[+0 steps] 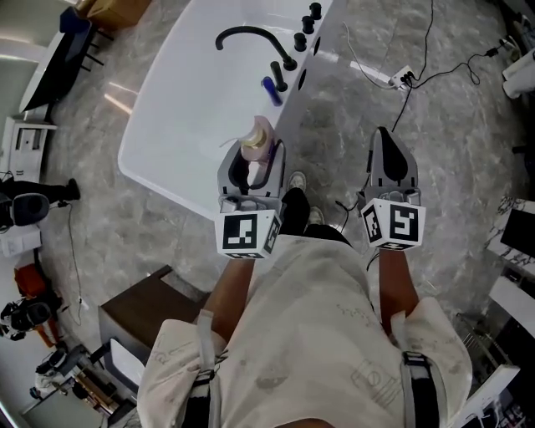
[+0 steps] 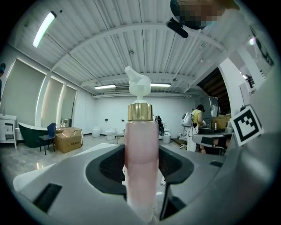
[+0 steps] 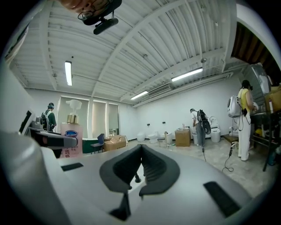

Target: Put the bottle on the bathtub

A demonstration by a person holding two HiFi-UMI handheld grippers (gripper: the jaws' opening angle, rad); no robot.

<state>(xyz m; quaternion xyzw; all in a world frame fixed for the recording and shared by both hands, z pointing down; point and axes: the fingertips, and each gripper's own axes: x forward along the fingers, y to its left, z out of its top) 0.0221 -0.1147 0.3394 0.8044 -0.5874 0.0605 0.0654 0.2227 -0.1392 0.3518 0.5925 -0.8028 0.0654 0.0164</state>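
A pink pump bottle [image 1: 257, 144] with a gold collar and white pump head stands upright between the jaws of my left gripper [image 1: 250, 167], which is shut on it. It fills the middle of the left gripper view as the bottle [image 2: 141, 158]. In the head view the held bottle hangs over the near rim of the white bathtub [image 1: 180, 117]. My right gripper [image 1: 391, 163] hovers over the marble floor to the right of the tub, its jaws closed together and holding nothing. The right gripper view also catches the bottle [image 3: 71, 140] at the left.
A black faucet [image 1: 255, 42], black knobs [image 1: 306, 25] and a blue item [image 1: 272, 90] sit on the tub's right rim. A white power strip with cables [image 1: 401, 78] lies on the floor. A dark cabinet [image 1: 146, 309] stands at lower left. People stand far off in the room.
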